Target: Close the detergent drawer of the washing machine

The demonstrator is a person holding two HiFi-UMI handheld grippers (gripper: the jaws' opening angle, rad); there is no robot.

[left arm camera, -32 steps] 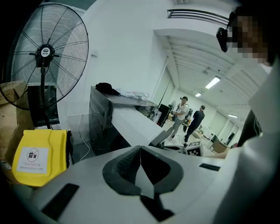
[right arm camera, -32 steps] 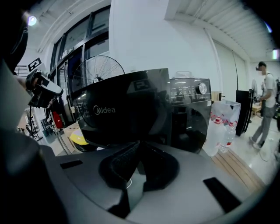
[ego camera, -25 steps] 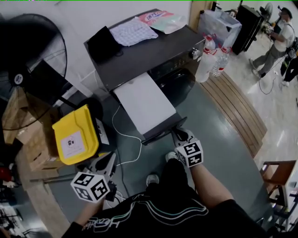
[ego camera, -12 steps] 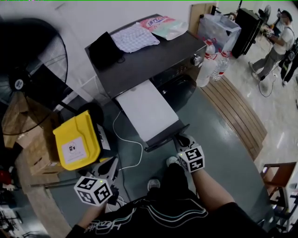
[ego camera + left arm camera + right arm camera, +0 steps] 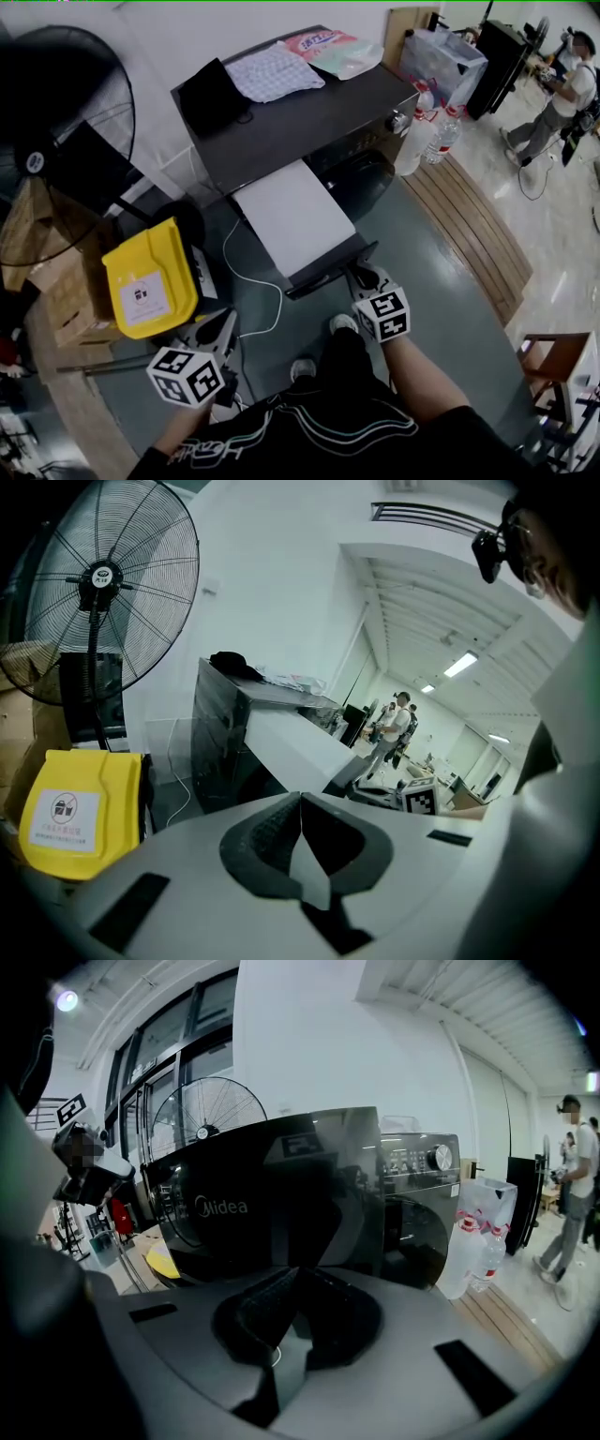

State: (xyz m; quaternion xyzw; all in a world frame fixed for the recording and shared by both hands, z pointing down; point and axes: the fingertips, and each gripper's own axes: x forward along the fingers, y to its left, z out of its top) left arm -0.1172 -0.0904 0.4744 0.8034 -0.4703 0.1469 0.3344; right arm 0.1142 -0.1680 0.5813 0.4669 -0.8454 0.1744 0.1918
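The dark grey washing machine (image 5: 300, 112) stands by the wall with its long white detergent drawer (image 5: 295, 217) pulled far out toward me. The drawer's dark front panel (image 5: 333, 270) carries a brand name and fills the right gripper view (image 5: 272, 1204). My right gripper (image 5: 361, 275) sits just in front of that panel's right end, jaws shut and empty (image 5: 298, 1279); I cannot tell whether it touches. Low on the left, my left gripper (image 5: 220, 328) is shut on nothing (image 5: 300, 803), away from the drawer (image 5: 291, 747).
A yellow bin (image 5: 150, 281) and cardboard boxes (image 5: 66, 291) stand left of the drawer, with a big floor fan (image 5: 56, 103) behind. A white cable (image 5: 253, 281) runs on the floor. Water bottles (image 5: 422, 131) stand right of the machine. Cloths lie on its top (image 5: 277, 66). A person (image 5: 562, 94) stands far right.
Hardly anything differs. The right gripper has stayed by the drawer's front panel, the drawer is as far out as before, and the left gripper has shifted only slightly.
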